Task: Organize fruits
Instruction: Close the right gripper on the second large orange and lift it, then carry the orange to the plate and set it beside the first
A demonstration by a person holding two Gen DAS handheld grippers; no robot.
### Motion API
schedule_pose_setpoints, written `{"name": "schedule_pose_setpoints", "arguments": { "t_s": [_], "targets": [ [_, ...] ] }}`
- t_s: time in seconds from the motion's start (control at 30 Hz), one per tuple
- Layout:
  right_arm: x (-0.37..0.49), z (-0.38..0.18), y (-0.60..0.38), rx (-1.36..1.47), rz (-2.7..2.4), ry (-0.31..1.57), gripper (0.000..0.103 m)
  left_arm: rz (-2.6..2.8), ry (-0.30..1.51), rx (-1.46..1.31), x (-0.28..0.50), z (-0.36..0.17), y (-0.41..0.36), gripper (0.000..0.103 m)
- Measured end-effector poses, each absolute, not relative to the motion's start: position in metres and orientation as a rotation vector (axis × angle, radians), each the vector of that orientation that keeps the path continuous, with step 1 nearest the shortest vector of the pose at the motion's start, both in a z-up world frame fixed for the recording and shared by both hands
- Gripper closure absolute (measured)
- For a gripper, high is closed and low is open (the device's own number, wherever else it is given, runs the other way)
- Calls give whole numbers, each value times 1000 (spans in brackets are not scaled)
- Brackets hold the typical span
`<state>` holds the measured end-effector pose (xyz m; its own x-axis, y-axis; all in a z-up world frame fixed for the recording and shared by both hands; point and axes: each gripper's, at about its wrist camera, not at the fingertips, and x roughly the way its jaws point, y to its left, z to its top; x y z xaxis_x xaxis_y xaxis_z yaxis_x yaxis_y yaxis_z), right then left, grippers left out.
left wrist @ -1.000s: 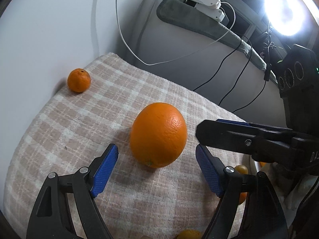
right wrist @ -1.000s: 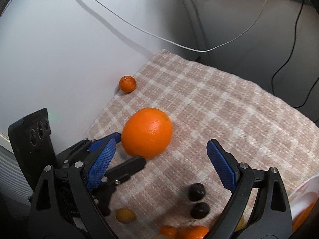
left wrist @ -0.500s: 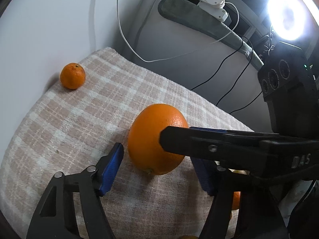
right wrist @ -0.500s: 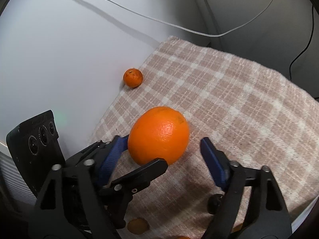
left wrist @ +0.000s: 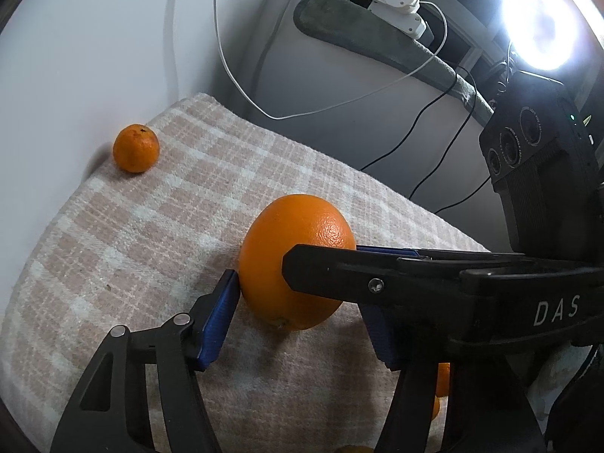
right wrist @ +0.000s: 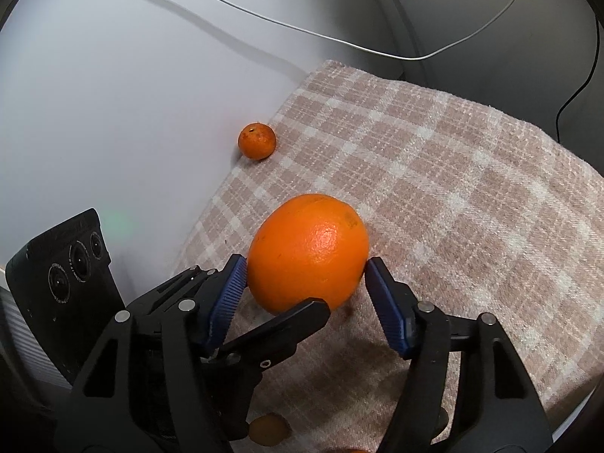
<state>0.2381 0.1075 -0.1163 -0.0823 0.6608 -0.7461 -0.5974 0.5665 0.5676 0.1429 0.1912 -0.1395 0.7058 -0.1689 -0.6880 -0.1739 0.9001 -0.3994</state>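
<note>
A large orange (left wrist: 290, 256) (right wrist: 307, 253) rests on the pink checked cloth (left wrist: 151, 234) (right wrist: 453, 188). My right gripper (right wrist: 305, 287) has closed its blue pads on both sides of the orange and grips it. My left gripper (left wrist: 298, 321) is open around the same orange, its left pad (left wrist: 219, 313) touching or nearly touching the fruit, its right pad partly hidden behind the right gripper's black finger (left wrist: 377, 275). A small mandarin (left wrist: 136, 148) (right wrist: 256, 140) lies at the cloth's far left edge by the white wall.
Small orange fruits (left wrist: 439, 381) (right wrist: 268, 430) lie at the near edge below the grippers. White and black cables (left wrist: 339, 105) hang behind the cloth. A bright lamp (left wrist: 540, 26) shines at the upper right. A grey towel (left wrist: 377, 45) lies on a ledge.
The right gripper has moved in from the right and closed its pads on the large orange. The left gripper has narrowed around the same orange.
</note>
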Motion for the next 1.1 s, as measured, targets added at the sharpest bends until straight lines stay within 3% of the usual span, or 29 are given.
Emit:
{"name": "schedule_pose_setpoints", "arguments": {
  "t_s": [1.1],
  "targets": [
    [177,-54,9,103,972,1122,35,-78,714,-367,94,-89,104,41]
  ]
}}
